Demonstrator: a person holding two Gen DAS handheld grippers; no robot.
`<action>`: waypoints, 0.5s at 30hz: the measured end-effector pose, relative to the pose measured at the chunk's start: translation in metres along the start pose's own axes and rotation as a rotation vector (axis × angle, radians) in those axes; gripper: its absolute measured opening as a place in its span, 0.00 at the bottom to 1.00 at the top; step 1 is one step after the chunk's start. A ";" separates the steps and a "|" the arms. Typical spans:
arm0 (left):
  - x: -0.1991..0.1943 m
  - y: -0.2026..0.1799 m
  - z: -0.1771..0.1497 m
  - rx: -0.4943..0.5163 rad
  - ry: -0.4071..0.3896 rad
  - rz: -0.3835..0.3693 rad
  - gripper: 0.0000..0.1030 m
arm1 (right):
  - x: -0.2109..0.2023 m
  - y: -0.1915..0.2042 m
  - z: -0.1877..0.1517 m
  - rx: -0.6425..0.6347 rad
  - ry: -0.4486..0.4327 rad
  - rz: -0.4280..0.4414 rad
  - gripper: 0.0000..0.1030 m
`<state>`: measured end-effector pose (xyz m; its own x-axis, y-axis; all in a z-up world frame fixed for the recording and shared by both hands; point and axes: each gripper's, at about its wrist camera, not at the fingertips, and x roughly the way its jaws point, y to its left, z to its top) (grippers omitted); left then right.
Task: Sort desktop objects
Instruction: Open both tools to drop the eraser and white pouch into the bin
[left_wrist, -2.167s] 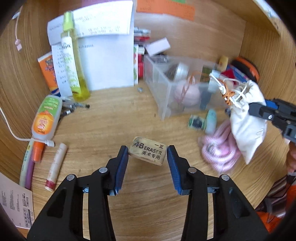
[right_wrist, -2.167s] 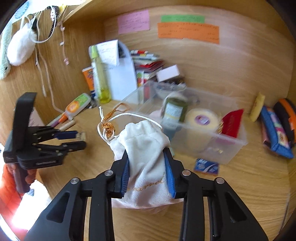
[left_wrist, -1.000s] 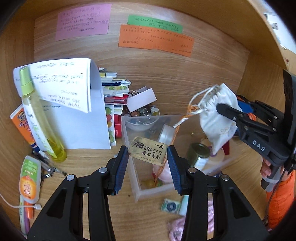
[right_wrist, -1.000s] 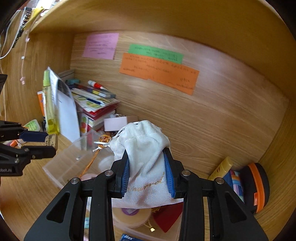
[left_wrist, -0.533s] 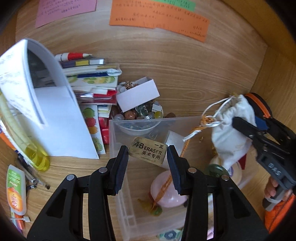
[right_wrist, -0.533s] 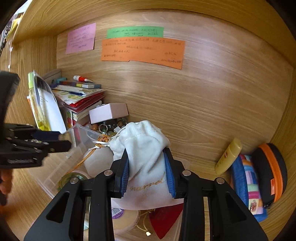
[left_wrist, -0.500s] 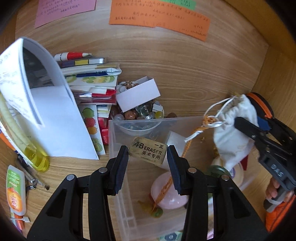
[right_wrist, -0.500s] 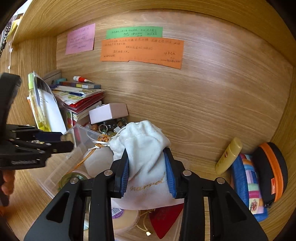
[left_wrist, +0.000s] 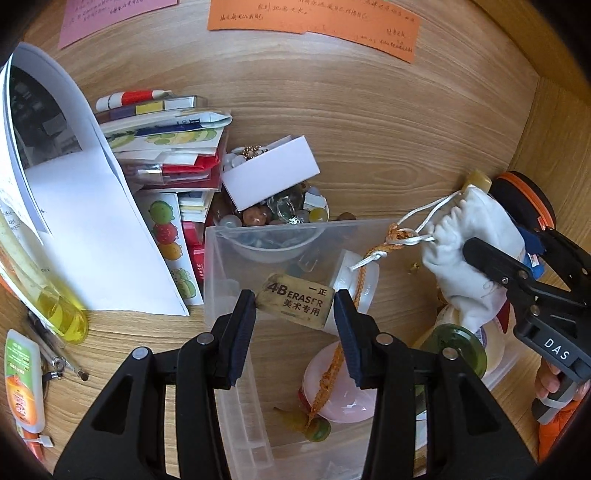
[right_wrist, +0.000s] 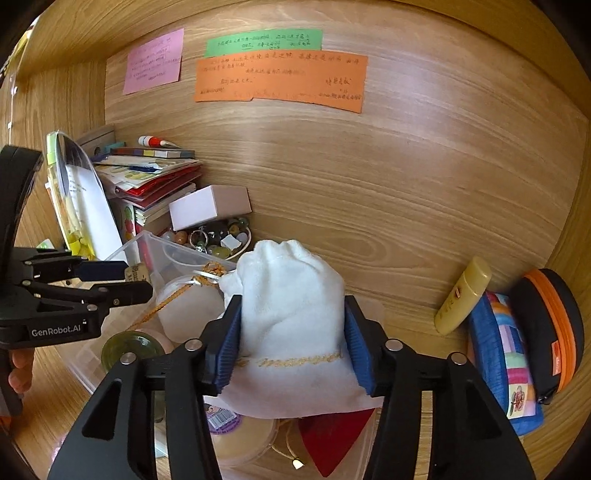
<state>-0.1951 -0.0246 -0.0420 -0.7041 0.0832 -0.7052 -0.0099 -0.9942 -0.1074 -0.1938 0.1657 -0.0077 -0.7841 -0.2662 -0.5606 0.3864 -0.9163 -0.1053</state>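
Observation:
My left gripper (left_wrist: 294, 308) is shut on a tan eraser (left_wrist: 295, 300) printed "4B ERASER" and holds it above the left end of a clear plastic bin (left_wrist: 236, 373). My right gripper (right_wrist: 291, 325) is shut on a white drawstring pouch (right_wrist: 291, 295) and holds it over the same bin (right_wrist: 140, 240). The pouch (left_wrist: 465, 251) hangs at the right of the left wrist view, with its orange cord (left_wrist: 354, 295) trailing into the bin. The left gripper (right_wrist: 136, 282) with the eraser (right_wrist: 136, 273) shows at the left of the right wrist view.
The bin holds a pink round case (left_wrist: 340, 387), a green-lidded jar (left_wrist: 454, 350), a tape roll (right_wrist: 243, 435) and a red pouch (right_wrist: 332, 439). A bowl of beads (left_wrist: 277, 221), a white box (left_wrist: 269, 173), stacked books (left_wrist: 162, 147) and papers (left_wrist: 85, 206) stand behind. A yellow tube (right_wrist: 461, 295) and zip cases (right_wrist: 546, 332) lie right.
Both grippers have lifted their objects off the desk and carried them over the clear bin. In the last half second both have come slightly closer to the bin.

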 end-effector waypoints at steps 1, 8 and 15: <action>-0.001 0.001 0.000 -0.002 -0.001 -0.003 0.42 | 0.000 -0.001 0.000 0.007 0.002 -0.005 0.60; -0.013 0.008 0.003 -0.023 -0.041 -0.026 0.53 | 0.000 -0.008 0.002 0.032 0.020 0.031 0.77; -0.036 0.006 0.001 -0.010 -0.083 -0.048 0.55 | -0.017 0.002 0.008 -0.005 0.007 0.072 0.83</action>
<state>-0.1709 -0.0331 -0.0167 -0.7595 0.1244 -0.6385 -0.0384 -0.9884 -0.1469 -0.1839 0.1653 0.0083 -0.7511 -0.3291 -0.5723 0.4438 -0.8935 -0.0686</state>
